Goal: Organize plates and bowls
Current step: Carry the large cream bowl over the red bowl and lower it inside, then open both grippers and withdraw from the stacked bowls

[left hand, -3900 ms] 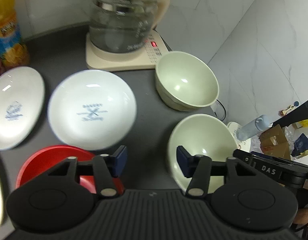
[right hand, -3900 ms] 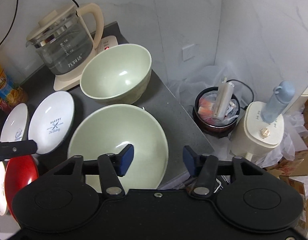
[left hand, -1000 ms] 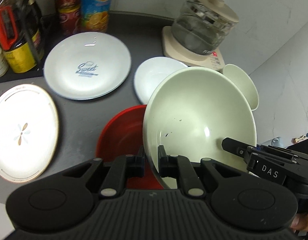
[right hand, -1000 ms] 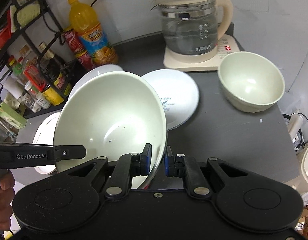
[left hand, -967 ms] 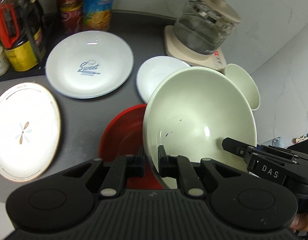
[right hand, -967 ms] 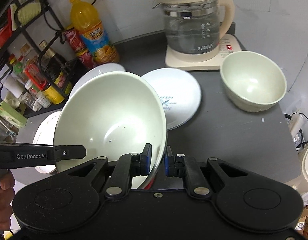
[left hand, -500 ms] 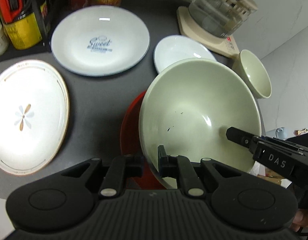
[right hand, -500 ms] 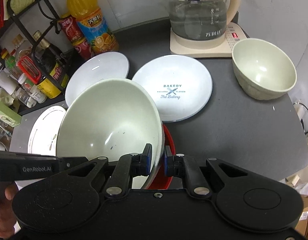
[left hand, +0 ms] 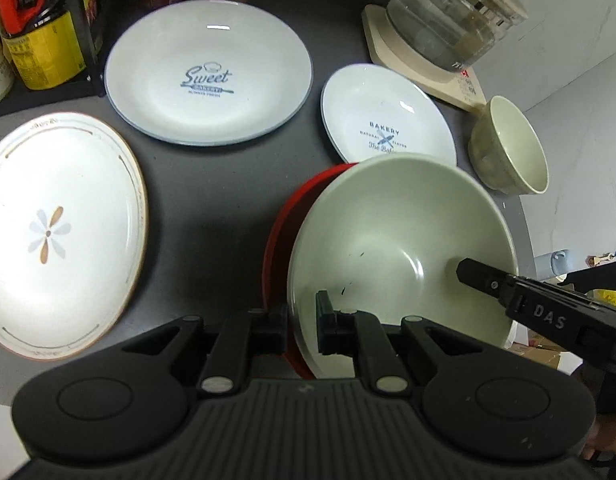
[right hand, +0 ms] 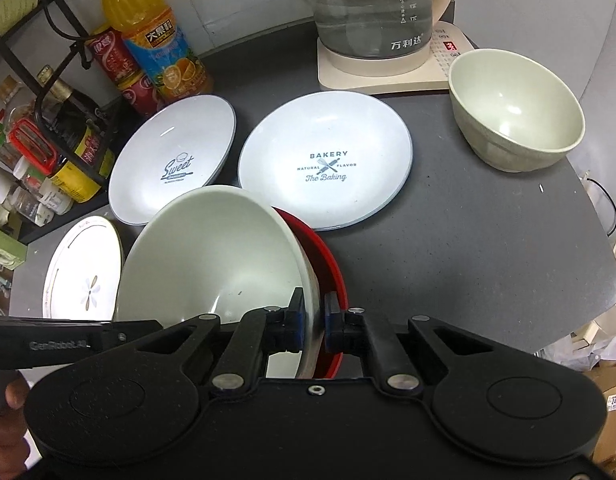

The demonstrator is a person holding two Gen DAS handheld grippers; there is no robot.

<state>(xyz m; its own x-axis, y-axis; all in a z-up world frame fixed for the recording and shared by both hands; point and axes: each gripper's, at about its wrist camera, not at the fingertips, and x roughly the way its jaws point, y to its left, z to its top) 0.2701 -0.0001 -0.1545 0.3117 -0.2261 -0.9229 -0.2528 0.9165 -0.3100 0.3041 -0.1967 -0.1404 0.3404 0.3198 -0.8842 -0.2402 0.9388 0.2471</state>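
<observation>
Both grippers pinch the rim of the big green bowl (left hand: 400,240), the left gripper (left hand: 301,322) on one side, the right gripper (right hand: 314,320) on the other, over the red plate (right hand: 328,272) near the counter's front edge; it looks hard, smooth and breakable

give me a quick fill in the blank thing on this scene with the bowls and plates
1. Both grippers, left gripper and right gripper, are shut on the rim of the large ____ bowl.
2. Directly beneath that bowl lies a ____ dish.
3. The word on the biggest blue-rimmed plate is ____.
4. The small green bowl sits beside the glass ____.

Missing words: green; red; Sweet; kettle
</observation>
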